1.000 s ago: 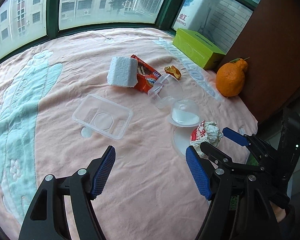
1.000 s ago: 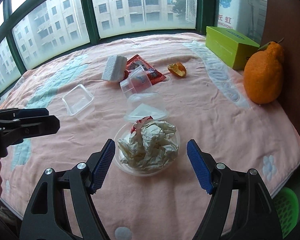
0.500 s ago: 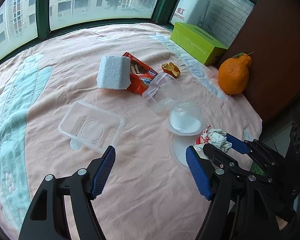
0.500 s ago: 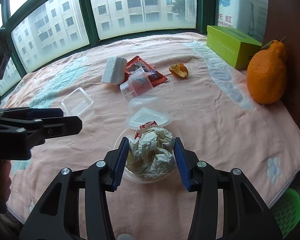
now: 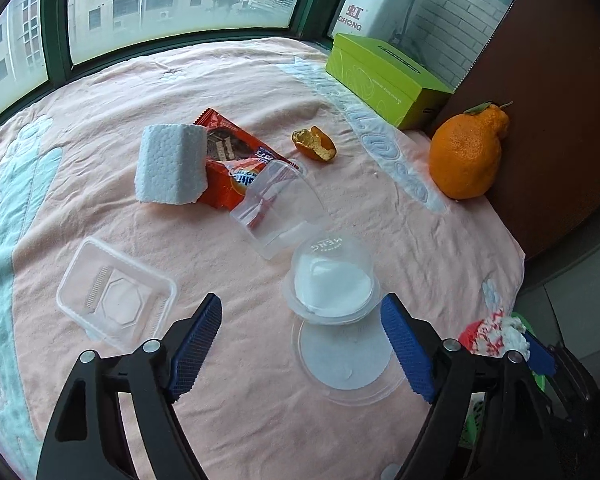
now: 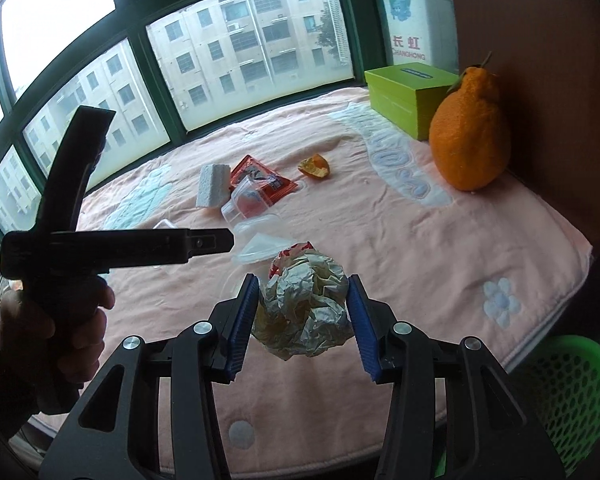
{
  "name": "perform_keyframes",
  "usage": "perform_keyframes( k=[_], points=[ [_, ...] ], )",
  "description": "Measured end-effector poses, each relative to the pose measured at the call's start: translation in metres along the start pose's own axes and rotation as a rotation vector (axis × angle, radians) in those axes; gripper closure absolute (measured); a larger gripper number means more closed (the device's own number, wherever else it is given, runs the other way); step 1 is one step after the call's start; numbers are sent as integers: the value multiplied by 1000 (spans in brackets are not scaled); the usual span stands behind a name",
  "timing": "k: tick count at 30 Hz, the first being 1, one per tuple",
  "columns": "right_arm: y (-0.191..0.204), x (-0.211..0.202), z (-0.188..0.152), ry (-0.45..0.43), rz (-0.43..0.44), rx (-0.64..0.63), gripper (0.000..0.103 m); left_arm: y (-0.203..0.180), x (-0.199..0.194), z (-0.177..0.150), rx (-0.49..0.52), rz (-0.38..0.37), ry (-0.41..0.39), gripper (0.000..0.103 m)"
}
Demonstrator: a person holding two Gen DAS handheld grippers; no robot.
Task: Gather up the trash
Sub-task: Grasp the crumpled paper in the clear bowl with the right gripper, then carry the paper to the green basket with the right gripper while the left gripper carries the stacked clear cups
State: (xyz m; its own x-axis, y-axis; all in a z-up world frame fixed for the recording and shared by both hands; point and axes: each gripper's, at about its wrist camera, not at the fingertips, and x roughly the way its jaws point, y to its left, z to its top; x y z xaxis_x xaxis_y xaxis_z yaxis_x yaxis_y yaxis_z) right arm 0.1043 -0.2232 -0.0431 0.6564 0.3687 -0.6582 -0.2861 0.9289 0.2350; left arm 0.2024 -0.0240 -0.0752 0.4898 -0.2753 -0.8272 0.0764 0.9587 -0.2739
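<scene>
While the crumpled paper wad (image 6: 306, 306) is hanging clamped between the right gripper (image 6: 302, 322) pads above the pink blanket (image 6: 440, 248), the left gripper (image 5: 300, 350) is waiting agape over the dome lid (image 5: 332, 276); next I'm expecting a swing toward the green basket (image 6: 576, 384).

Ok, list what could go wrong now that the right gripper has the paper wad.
1. The crumpled paper wad is pinched only at its sides by the right gripper; loose folds could slip or shed on the way to the green basket.
2. The left gripper hangs open just over the domed plastic cup and flat lid; dropping carelessly may knock them or crush the thin plastic.
</scene>
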Motion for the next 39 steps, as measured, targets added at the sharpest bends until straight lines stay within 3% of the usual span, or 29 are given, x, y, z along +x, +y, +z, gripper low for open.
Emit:
perform_keyframes(
  k=[13, 21, 33, 39],
  points=[
    [-50, -28, -30, -1, -99, 103, 57, -15, 47, 19, -44, 24, 61, 24],
    [-73, -38, -48, 14, -142, 155, 57, -11, 57, 16, -81, -5, 71, 40],
    [-94, -58, -65, 9, -191, 213, 57, -24, 26, 6, -32, -25, -5, 40],
    [-108, -72, -77, 6, -240, 241, 57, -44, 0, -6, 18, -69, -28, 41]
  ],
)
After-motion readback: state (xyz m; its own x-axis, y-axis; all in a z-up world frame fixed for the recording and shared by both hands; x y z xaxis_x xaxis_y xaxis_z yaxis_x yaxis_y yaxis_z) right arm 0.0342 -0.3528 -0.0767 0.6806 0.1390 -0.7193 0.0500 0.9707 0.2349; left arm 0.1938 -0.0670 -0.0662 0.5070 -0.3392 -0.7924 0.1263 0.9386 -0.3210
